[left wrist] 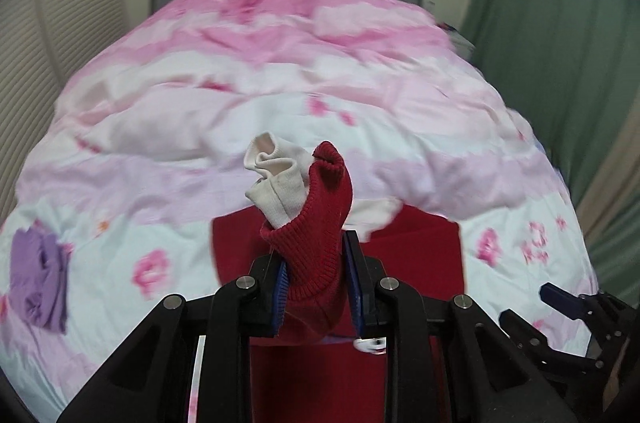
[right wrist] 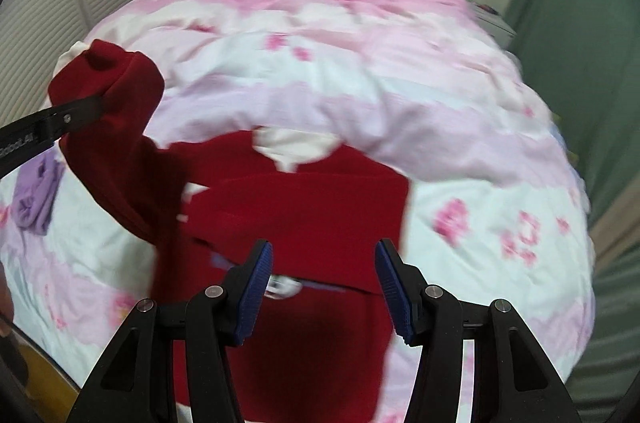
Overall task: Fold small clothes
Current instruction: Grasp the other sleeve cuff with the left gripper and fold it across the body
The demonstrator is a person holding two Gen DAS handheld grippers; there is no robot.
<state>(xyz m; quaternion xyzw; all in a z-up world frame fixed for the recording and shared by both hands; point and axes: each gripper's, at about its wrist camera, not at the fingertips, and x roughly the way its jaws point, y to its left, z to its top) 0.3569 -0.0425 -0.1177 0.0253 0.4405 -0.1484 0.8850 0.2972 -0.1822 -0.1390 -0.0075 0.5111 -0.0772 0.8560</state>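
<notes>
So the red sweater (right wrist: 296, 207) is lying on the bed's pink floral duvet (right wrist: 360, 83), and the left tool (left wrist: 316, 287) is pinching its ribbed cuff (left wrist: 312, 235) with a white lining poking out. Looks like the sleeve-fold step; next it probably needs laying across the body. Right tool (right wrist: 324, 287) is spread, empty, just above the sweater. No containers anywhere.

The light is soft and even, and no lamp or window shows. Both pictures are round like a fishbowl, so the bed (left wrist: 280, 95) bulges and the corners go black. In both views the pink bedding looks smeared, most at the far right edge. The red sleeve (left wrist: 316, 243) close to the left camera is sharp; you can see its knit ribs. The red garment (right wrist: 304, 207) looks blurry, with dark shadow low down.
</notes>
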